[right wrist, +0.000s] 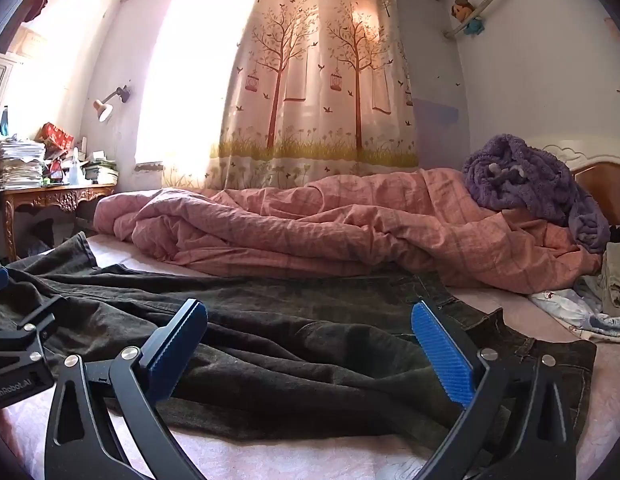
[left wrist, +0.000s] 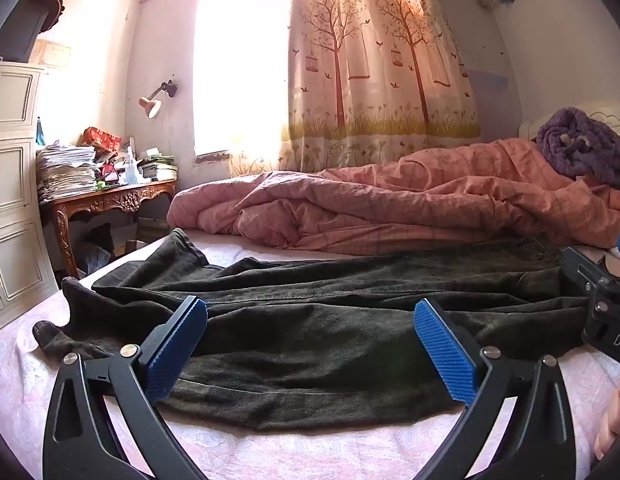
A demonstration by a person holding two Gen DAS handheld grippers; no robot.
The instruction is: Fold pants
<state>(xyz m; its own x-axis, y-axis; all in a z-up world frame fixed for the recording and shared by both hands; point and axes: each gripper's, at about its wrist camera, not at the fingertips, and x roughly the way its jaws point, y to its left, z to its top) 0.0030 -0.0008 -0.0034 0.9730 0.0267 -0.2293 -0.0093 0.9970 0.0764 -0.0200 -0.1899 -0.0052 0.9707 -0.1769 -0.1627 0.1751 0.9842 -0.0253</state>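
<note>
Fingers spread wide on both rigs — I see the left gripper (left wrist: 310, 344) with its blue pads well apart and nothing between them, hovering low over the dark pants (left wrist: 330, 320). My right gripper (right wrist: 310, 344) is spread the same way, above the waistband end of the pants (right wrist: 310, 340), gripping nothing.

I read the pants as lying lengthwise across the near part of the bed (left wrist: 270, 448), on the pale pink sheet — legs trailing off to the left with their cuffs near the bed's edge, waistband to the right. They are creased and rumpled, one leg lying partly over the other.

Behind them a pink duvet (left wrist: 410, 200) is bunched up, with a purple blanket (right wrist: 522, 180) heaped at the headboard end. A cluttered desk (left wrist: 110, 196) stands at the far left, beside the window.
</note>
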